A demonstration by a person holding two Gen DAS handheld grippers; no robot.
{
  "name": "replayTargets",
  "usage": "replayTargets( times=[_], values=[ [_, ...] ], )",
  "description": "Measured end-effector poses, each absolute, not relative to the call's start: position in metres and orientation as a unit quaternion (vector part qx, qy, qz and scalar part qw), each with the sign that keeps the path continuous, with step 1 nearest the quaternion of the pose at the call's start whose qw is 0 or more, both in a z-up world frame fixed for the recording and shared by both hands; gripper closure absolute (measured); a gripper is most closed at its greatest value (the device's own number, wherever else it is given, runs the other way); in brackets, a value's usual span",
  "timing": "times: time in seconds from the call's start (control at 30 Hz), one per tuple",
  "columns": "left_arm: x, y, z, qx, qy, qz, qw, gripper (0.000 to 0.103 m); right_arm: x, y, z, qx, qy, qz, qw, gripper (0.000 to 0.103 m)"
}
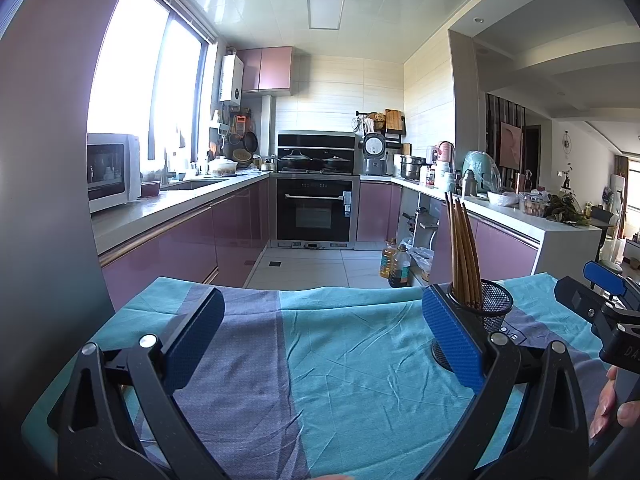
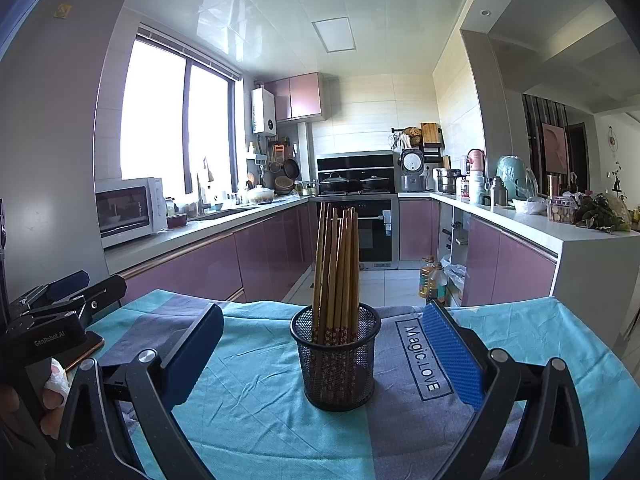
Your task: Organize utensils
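Note:
A black mesh cup (image 2: 336,360) stands upright on the teal and grey cloth (image 2: 248,396), holding several brown chopsticks (image 2: 336,264) that rise out of it. My right gripper (image 2: 320,344) is open, its blue pads wide apart on either side of the cup without touching it. In the left wrist view the same cup (image 1: 494,308) and chopsticks (image 1: 464,248) show just behind the right pad. My left gripper (image 1: 320,332) is open over bare cloth (image 1: 340,360) with nothing between its pads. Each view shows the other gripper at its edge, the left gripper (image 2: 60,292) and the right gripper (image 1: 600,292).
The cloth-covered table ends just past the cup, with tiled floor (image 2: 392,284) beyond. Purple cabinets and counters line both sides. Oil bottles (image 2: 432,280) stand on the floor at right. A phone (image 2: 86,348) lies on the cloth at far left. A person's fingers (image 2: 54,384) hold the left handle.

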State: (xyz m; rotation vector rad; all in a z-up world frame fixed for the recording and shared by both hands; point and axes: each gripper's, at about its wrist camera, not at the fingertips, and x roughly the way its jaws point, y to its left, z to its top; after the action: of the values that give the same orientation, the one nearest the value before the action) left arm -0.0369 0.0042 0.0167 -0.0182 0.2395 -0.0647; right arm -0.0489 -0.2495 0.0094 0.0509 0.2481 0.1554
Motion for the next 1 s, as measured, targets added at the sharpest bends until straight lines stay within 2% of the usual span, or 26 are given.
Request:
replayTargets(
  times=[1.0],
  values=[
    [-0.0366,0.0024,0.0171,-0.009,0.120,-0.033,0.992,0.006,-0.0503,-0.2485,0.0079,0.029,0.123,0.077,0.989,0.006]
  ],
)
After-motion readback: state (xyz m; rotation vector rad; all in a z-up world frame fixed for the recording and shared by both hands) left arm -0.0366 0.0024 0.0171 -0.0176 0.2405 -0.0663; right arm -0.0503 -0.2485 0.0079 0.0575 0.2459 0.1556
